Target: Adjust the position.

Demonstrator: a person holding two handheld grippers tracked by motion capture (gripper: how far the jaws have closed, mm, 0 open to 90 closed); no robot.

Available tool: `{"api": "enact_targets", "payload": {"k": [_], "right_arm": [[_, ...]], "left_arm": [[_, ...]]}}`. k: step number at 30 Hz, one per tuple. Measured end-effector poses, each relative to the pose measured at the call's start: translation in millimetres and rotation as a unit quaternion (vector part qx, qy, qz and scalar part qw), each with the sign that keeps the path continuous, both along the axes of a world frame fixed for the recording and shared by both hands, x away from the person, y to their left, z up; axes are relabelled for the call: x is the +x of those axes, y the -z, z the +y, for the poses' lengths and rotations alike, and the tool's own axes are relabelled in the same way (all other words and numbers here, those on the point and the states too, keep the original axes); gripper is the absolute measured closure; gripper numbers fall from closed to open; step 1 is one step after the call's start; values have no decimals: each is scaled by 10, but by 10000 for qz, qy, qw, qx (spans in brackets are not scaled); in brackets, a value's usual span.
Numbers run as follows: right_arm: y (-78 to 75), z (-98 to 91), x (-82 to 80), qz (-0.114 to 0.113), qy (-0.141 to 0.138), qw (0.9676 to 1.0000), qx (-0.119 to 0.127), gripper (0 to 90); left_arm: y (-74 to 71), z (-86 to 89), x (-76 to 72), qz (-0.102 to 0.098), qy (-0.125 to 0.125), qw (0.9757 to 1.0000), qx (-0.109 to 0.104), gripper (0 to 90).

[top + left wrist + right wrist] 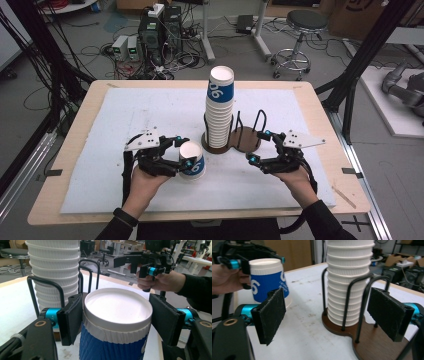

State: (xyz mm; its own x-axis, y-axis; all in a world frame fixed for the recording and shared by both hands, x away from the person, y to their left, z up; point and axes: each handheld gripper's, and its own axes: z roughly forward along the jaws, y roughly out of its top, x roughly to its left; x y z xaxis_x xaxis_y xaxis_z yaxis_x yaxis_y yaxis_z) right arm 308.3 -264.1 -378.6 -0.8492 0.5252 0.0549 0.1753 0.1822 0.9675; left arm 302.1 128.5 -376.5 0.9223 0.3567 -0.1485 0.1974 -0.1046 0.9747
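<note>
My left gripper (185,152) is shut on an upside-down blue and white paper cup (192,161) that stands on the white mat left of the middle. In the left gripper view the pads press both sides of the cup (117,312), just below its white bottom rim. A tall stack of upside-down cups (220,110) sits in the left bay of a black wire holder with a brown wooden base (246,143); the right bay is empty. My right gripper (260,146) is open just right of the holder, nothing between its pads (272,315), facing the stack (348,277).
The white mat (125,115) covers most of the wooden table (75,150). Beyond the far edge the floor holds computer boxes (160,30), cables and a stool (302,30). Black frame posts rise at both sides of the table.
</note>
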Motion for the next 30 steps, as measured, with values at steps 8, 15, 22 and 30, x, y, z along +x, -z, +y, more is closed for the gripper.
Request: {"api": "enact_targets", "payload": {"k": [8,15,22,30], "right_arm": [[18,82,-15,71,-423,9991,-60,156],[48,211,-62,143,-799,9966,-132,156],[91,346,-108,235,-1116,9933,-190,155],[154,531,-116,483,-1342,9896,-206,155]], "left_arm": [[-41,-29,-16,-37,41,9999,-101,296],[-93,-141,-30,-77,176,9996,-184,296],[-102,-266,-40,-91,352,9991,-231,296],[-110,-375,-60,-136,452,9986,-245,296]]}}
